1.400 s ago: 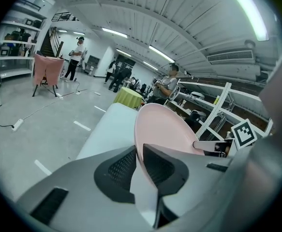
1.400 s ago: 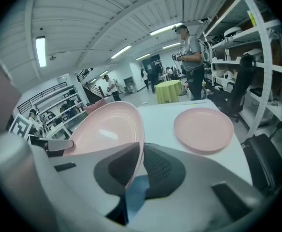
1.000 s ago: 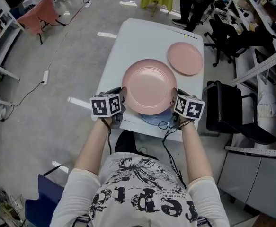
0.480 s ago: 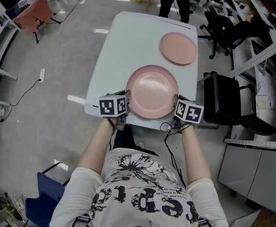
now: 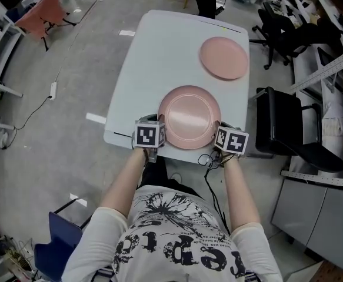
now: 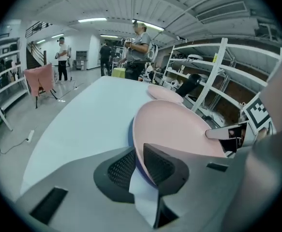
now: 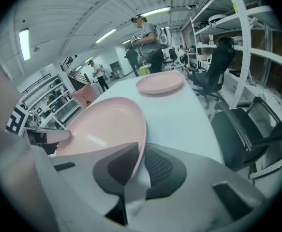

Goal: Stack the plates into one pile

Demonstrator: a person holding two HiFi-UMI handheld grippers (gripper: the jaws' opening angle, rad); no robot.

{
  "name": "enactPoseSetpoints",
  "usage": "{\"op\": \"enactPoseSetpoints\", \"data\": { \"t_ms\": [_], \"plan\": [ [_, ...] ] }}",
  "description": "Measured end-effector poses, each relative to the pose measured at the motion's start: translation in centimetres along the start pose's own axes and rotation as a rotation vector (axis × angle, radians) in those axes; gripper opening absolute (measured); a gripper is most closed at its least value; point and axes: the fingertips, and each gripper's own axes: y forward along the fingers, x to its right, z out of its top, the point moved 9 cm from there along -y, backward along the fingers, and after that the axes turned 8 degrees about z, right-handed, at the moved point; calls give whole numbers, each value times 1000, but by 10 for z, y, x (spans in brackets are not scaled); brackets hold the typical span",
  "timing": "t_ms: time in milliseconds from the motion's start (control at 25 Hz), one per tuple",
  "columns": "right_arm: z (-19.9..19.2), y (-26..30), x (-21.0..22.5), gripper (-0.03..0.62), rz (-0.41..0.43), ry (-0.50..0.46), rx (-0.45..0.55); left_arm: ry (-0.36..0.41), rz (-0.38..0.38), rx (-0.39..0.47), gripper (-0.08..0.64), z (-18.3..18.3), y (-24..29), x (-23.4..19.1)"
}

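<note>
A large pink plate (image 5: 189, 116) lies at the near edge of the white table (image 5: 159, 51), held by its two sides. My left gripper (image 5: 161, 131) is shut on its left rim (image 6: 174, 129), and its jaws are opening slightly. A blue plate's rim (image 6: 131, 133) shows just under the pink one at the left jaws. My right gripper (image 5: 218, 135) is shut on the right rim (image 7: 102, 129), which runs between its pads. A second pink plate (image 5: 223, 57) lies flat at the far right of the table; it also appears in both gripper views (image 6: 165, 93) (image 7: 160, 83).
A black office chair (image 5: 289, 134) stands close to the table's right side, with shelving beyond it. People stand past the table's far end (image 6: 140, 47). A pink-draped chair (image 5: 39, 13) is at the far left on the floor.
The large pink plate has come down and toward me with both grippers, and now covers the blue plate that showed beneath it a second ago.
</note>
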Motion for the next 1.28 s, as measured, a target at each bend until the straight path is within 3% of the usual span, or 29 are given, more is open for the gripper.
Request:
{"op": "enactPoseSetpoints", "data": {
  "t_ms": [560,640,680,800,880,960,1200,1280],
  "plan": [
    [0,18,2,60,-98,-31,-33,73,62,-7,63,1,19,8],
    [0,21,0,66,-117,-34,-38,116,114,10,76,1,19,7],
    [0,21,0,66,-122,-21,-34,155,138,29,131,2,19,7],
    [1,21,1,60,-129,24,-8,237,143,77,135,2,18,8],
    [1,22,1,92,-125,2,-6,216,126,68,135,-2,20,6],
    [0,25,-2,275,-119,-52,-7,172,115,60,135,-6,21,2],
    [5,18,-5,282,-129,-63,30,105,92,100,135,-1,14,-4],
    [6,11,-2,253,-119,-40,35,86,77,125,125,3,6,1]
  ]
}}
